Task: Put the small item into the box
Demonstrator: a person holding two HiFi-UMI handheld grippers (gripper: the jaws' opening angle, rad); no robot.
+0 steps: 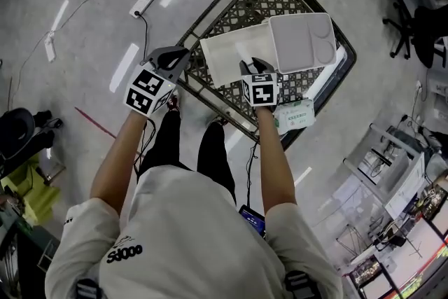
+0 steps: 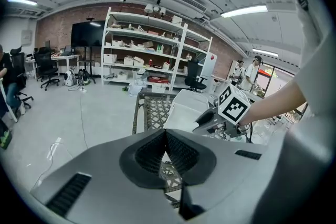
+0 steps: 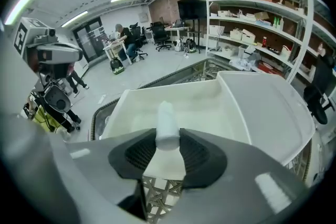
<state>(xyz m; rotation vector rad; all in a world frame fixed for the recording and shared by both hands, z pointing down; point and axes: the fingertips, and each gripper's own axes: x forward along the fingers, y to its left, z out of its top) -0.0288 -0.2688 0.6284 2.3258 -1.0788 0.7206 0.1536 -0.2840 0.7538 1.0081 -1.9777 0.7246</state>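
The small item (image 3: 167, 126), a short white cylinder, stands up between the tips of my right gripper (image 3: 168, 136), which is shut on it. It hangs over the near wall of the open white box (image 3: 210, 107), whose lid (image 3: 268, 107) lies folded back to the right. In the head view the right gripper (image 1: 253, 66) sits at the box's (image 1: 227, 56) near edge, and the item is hidden there. My left gripper (image 1: 175, 56) hovers over the table's left rim, shut with nothing in it (image 2: 166, 132). The box (image 2: 184, 107) lies ahead of it to the right.
The box rests on a dark metal lattice table (image 1: 210, 7). A pale green packet (image 1: 294, 114) lies at its near right edge. A power strip (image 1: 143, 2) and cables run over the floor to the left. Shelves, desks and office chairs stand around the room.
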